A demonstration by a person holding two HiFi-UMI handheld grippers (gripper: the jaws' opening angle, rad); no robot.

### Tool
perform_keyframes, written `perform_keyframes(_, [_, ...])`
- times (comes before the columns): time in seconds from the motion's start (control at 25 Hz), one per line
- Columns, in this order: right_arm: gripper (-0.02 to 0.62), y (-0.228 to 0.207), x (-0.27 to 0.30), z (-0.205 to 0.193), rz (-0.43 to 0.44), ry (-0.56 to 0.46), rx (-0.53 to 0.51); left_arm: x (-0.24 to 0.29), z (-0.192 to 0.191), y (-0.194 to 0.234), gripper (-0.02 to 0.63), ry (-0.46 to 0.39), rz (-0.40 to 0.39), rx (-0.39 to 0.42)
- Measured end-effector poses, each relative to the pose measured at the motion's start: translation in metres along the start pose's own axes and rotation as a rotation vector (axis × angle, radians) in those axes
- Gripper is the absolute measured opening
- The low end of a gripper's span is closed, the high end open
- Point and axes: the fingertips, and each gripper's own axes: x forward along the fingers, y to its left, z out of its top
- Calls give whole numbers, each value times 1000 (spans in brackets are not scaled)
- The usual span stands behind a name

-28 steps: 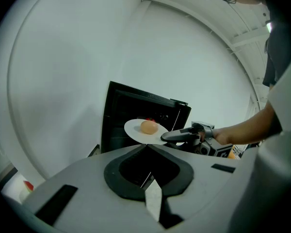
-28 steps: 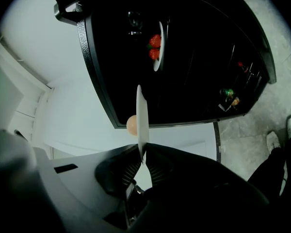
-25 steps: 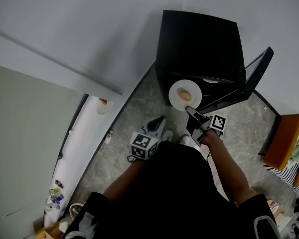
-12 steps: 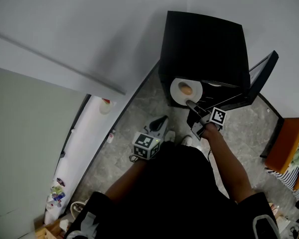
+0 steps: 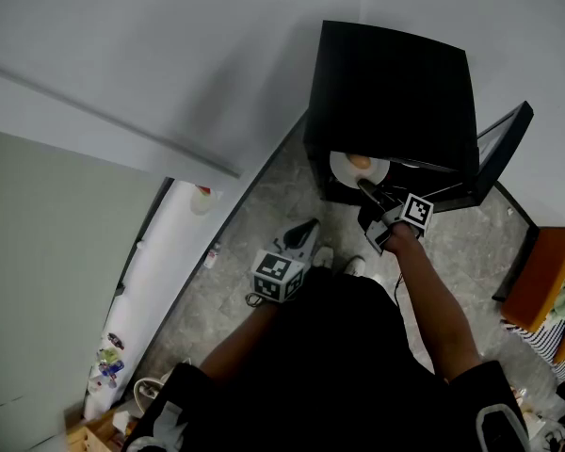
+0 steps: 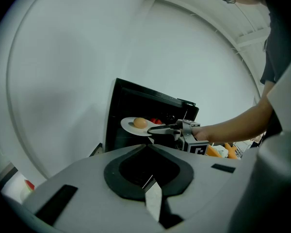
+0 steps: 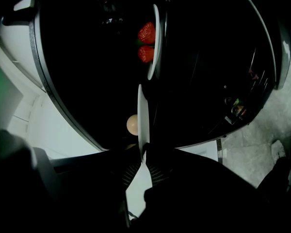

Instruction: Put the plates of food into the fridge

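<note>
Holding the plate (image 5: 358, 169) by one edge looks sketchy to me. It's probably ceramic, so stiff and breakable, and that glossy rim is likely slippery. Best bet is a firm pinch on the near rim, keeping it dead level. The right gripper (image 5: 369, 192) has its jaws clamped almost together on that thin near edge. The plate hangs in the air right at the open front of the black fridge (image 5: 395, 83), partly inside by the look of it.

Looks-wise it's a plain white round plate with one brownish egg-shaped thing (image 7: 132, 124) on it, which I'd guess rolls if tipped. Deeper inside, the right gripper view shows a second white plate (image 7: 155, 42) with two strawberries (image 7: 146, 33).

The left gripper (image 5: 301, 234) hangs back well apart from the fridge, jaws closed together with nothing in them.
</note>
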Motion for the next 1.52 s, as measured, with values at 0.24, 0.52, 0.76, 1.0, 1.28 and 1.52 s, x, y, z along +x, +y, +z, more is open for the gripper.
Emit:
perform_keyframes(0.24, [46,-5,11,8,-9,-5,11,3,4,3,22,-2,-3,0])
perform_keyframes(0.52, [46,-12,24,23,-17,-20,21,4,4,9,23,7,2,-5])
perform_keyframes(0.76, [46,-11,39,34,-19,-30,20,7,0,13,23,18,6,-17])
perform_keyframes(1.0, [46,-11,50,43,-14,-62,38,7,0,16,23,23,10,-20])
perform_keyframes(1.28, [44,-9,57,48,1,-74,40,6,3,24,23,22,16,-15])
perform_keyframes(1.52, [46,-9,57,49,-5,-81,76,8,5,25,23,23,3,-6])
